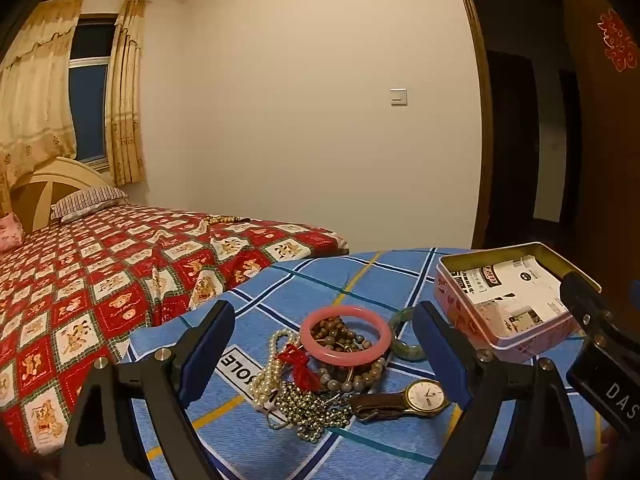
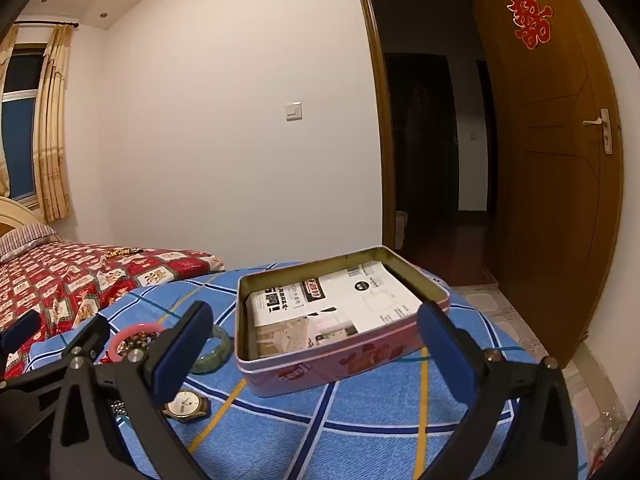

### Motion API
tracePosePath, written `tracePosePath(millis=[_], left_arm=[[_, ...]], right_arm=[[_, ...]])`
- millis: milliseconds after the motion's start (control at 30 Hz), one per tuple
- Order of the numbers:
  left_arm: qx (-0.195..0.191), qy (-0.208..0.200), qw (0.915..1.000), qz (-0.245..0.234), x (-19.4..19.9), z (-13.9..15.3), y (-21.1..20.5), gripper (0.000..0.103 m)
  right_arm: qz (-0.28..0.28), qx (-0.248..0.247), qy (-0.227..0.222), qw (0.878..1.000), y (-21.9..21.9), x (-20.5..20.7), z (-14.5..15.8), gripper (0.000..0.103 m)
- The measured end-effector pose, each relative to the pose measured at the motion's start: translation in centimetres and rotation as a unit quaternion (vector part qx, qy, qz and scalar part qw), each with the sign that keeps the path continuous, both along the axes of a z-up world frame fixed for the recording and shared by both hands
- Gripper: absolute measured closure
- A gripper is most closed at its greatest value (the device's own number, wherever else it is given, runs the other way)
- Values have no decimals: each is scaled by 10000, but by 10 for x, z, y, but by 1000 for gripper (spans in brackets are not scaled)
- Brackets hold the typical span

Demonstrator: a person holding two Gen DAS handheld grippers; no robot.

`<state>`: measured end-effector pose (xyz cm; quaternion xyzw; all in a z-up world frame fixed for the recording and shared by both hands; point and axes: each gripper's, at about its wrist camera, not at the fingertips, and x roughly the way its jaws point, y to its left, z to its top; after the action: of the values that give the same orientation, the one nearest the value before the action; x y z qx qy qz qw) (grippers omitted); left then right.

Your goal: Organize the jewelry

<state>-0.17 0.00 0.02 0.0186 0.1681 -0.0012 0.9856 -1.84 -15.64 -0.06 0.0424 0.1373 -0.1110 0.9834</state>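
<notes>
Your left tool hangs with its jaws spread wide and nothing between the pads, just above a blue checked cloth. The jewelry lies in a heap right between and just ahead of its fingers: a pink bangle rests on top of a bead bracelet, a pearl strand and a red knot lie toward its left finger, and a green bangle sits beside its right finger. A watch lies nearest the tool, touching a metal bead chain.

Your right tool is also wide open and holds nothing. A pink tin stands lidless between its fingers, just ahead of them, with printed paper lying inside. To the left of its left finger you see the watch, the green bangle and part of the pink bangle, all outside the tin. A bed with a red patterned cover lies farther left.
</notes>
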Motion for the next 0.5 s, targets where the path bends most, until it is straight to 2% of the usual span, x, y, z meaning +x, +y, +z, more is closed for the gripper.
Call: tracePosePath(millis=[500], left_arm=[[-18,30,9999,-129,-1,-1,-2,12]], right_arm=[[-26,-27,-18,10000,-2,1,0,0]])
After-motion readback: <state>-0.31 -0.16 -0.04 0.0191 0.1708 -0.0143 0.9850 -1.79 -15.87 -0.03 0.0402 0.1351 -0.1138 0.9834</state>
